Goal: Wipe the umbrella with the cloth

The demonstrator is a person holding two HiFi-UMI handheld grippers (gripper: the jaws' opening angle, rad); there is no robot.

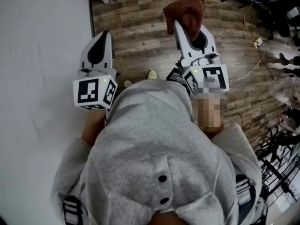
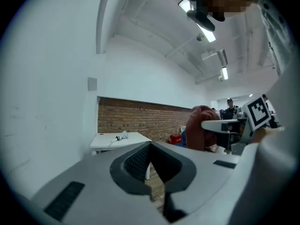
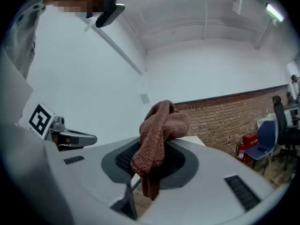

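A white wall (image 2: 47, 78) fills the space to the left of the left fingers, and a wooden floor (image 1: 140, 27) lies below both pairs of fingers. Behind the fingers is the person's grey hooded top (image 1: 154, 139), its sleeves running out to the two tools. Far beyond the fingertips a brick wall (image 2: 136, 118) runs low across the room, with a white table (image 2: 117, 139) standing in front of it. The left gripper (image 2: 151, 146) points roughly level, its fingers pressed together with nothing between them. The right gripper (image 3: 149, 161) sits just to its right, also level, its fingers clamped on a reddish-brown cloth (image 3: 159, 130). The cloth bunches up above the fingertips, and a loose end hangs down between them. Each tool carries a marker cube (image 1: 93, 92) behind its fingers. On the table, well beyond the left fingertips, lies a small pale thing (image 2: 123, 135), perhaps crumpled paper; it is too small to tell.
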